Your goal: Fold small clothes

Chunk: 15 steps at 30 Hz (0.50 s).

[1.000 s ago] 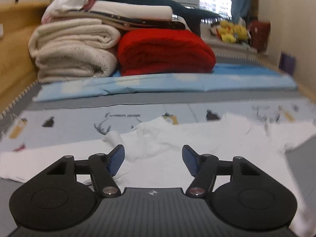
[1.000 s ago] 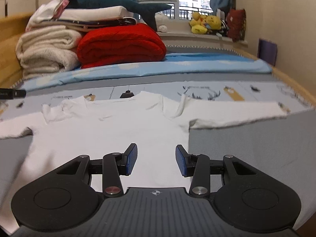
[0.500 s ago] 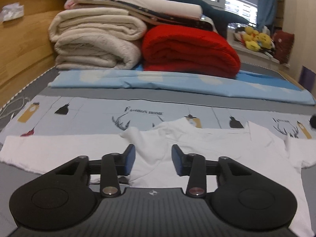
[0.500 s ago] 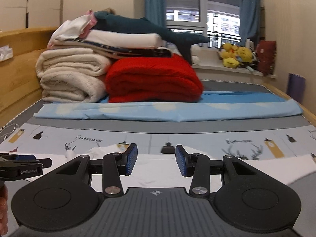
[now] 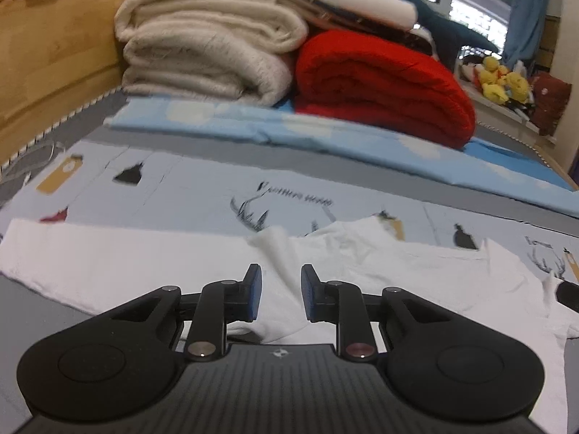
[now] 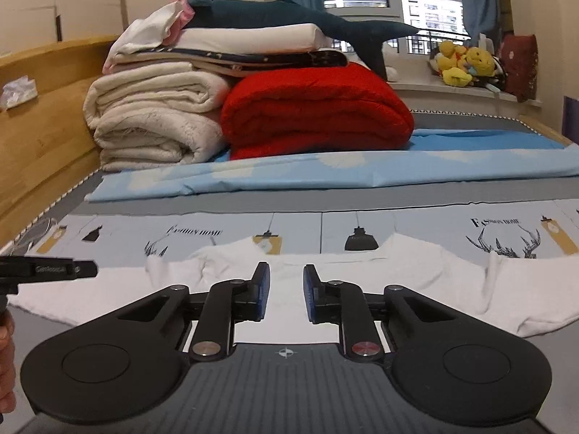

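A bed [image 6: 224,217] with a printed sheet carries a red blanket [image 6: 315,112] near the window. In front of the blanket, a white shirt [image 6: 416,271] lies spread flat. Both the left gripper [image 5: 278,289] and right gripper [image 6: 286,289] hover over the shirt, jaws partly apart, holding nothing.

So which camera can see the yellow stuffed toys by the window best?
The right wrist view: the yellow plush toys on the windowsill are sharp, with several separate shapes visible. The left wrist view shows the toys too, but smaller, blurrier and near the picture's edge.
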### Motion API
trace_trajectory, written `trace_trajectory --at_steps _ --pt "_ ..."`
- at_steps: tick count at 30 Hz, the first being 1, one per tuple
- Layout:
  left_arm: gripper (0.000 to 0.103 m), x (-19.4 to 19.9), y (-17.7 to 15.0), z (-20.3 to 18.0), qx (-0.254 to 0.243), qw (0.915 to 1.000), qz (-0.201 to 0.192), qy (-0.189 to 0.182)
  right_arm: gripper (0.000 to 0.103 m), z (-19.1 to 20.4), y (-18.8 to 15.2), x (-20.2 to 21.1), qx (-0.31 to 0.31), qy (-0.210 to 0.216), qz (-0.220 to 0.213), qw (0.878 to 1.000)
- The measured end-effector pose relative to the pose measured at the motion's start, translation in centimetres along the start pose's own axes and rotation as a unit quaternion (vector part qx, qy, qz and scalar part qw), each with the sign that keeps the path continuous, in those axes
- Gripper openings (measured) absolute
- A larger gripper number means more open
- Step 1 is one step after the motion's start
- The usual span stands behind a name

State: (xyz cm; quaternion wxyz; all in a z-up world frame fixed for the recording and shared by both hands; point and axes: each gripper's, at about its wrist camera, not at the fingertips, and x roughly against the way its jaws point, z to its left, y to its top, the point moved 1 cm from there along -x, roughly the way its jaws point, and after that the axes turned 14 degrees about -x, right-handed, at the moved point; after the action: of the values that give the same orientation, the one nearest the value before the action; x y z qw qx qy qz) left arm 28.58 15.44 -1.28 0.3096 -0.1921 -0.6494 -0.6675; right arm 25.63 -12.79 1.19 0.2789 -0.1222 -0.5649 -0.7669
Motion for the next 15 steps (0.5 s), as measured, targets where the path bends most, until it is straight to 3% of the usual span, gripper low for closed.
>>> trace_trajectory --at_steps 4,9,15 --pt "0.026 -1.9 -0.4 2.8 0.055 0.9974 0.045 -0.010 0.013 -1.4 0.5 -1.8 -0.018 -0.019 0.016 1.000" --pt "0.026 -3.0 -0.3 4.8 0.053 0.9965 0.063 0.012 0.011 -1.6 0.7 -3.1 -0.009 -0.023 0.026 0.999" --pt "0.026 -4.1 -0.4 8.0 0.095 0.9917 0.084 0.022 0.011 -1.7 0.3 -4.3 -0.004 -0.028 0.043 0.999"
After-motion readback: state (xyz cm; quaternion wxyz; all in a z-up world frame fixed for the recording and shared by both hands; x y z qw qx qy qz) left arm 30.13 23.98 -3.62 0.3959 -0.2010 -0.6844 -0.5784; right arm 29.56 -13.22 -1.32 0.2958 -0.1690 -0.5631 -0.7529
